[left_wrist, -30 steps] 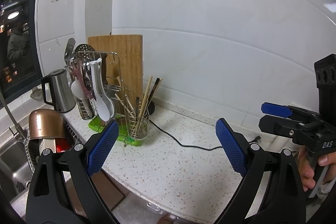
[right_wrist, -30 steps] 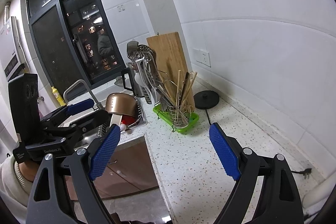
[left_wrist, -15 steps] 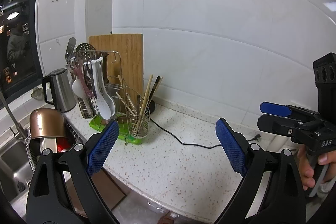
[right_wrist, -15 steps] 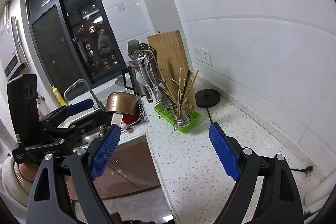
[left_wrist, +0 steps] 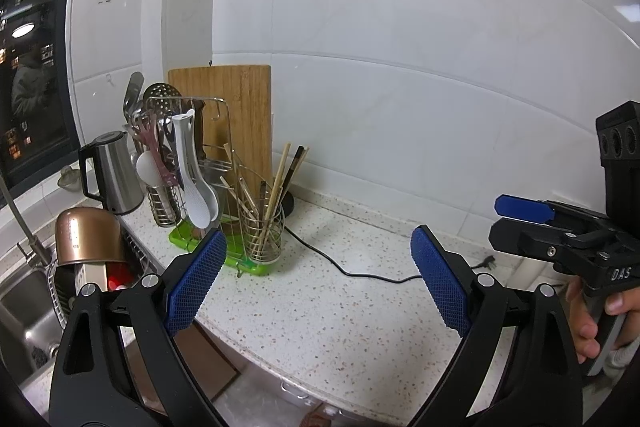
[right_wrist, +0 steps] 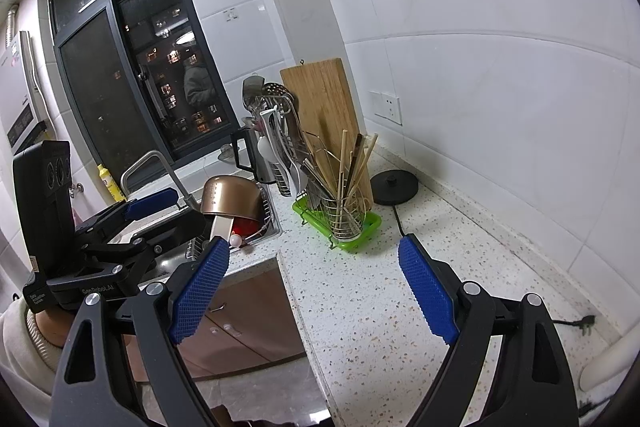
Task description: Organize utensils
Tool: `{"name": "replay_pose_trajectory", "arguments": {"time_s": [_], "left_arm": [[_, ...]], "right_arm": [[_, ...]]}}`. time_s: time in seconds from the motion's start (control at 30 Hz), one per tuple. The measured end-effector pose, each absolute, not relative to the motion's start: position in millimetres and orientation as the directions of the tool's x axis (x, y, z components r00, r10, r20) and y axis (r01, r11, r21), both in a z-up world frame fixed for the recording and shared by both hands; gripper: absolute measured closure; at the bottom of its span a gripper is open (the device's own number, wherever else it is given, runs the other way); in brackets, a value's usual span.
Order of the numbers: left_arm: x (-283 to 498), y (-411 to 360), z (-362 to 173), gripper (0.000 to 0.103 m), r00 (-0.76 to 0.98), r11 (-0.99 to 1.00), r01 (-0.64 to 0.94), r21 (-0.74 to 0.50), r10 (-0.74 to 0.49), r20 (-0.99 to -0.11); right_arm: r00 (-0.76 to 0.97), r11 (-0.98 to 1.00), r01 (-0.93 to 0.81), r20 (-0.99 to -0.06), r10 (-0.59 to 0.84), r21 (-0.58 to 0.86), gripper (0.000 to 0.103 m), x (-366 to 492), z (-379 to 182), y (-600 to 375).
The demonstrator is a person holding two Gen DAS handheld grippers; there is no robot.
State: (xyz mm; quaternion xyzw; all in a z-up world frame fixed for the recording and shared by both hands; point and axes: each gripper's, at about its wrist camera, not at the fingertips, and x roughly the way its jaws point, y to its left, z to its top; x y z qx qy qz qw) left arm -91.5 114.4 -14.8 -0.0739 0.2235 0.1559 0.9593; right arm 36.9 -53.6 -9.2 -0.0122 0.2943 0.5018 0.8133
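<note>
Wide apart and holding nothing, the blue-padded fingers of the left gripper (left_wrist: 316,283) hang over the speckled countertop (left_wrist: 320,311), while the right gripper (right_wrist: 312,287), equally spread and bare, is held beside it by a person's hand (left_wrist: 596,319) at the counter's near edge. Both tools point toward the utensils, which stand well beyond reach at the back of the counter: wooden chopsticks (left_wrist: 280,179) fanned upright in a wire holder (left_wrist: 262,235), and a white rice paddle (left_wrist: 192,171) with ladles and a slotted spoon (left_wrist: 160,95) crowded in the rack behind it, all seated on a green drip tray (left_wrist: 256,265) that likely catches run-off. A wooden cutting board (left_wrist: 240,115) leans against the tiled wall behind the rack, probably propped there to dry, and a steel kettle (left_wrist: 116,175) sits off its black base (right_wrist: 394,187), whose cord (left_wrist: 352,269) trails unplugged across the stone. A copper-coloured pot (right_wrist: 230,197) lies tipped in the sink (right_wrist: 256,231). With every visible utensil already standing in a holder, the scene fits either a tidy-up about to be attempted or one just wrapped.
</note>
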Motion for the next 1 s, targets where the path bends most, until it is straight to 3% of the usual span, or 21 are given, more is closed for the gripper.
{"name": "replay_pose_trajectory", "arguments": {"time_s": [1.0], "left_arm": [[-91.6, 115.6, -11.7, 0.013, 0.859, 0.945, -0.318, -0.074, 0.255, -0.444]], "right_arm": [[0.337, 0.506, -0.819, -0.487, 0.806, 0.270, 0.019, 36.5, -6.4, -56.5]]}}
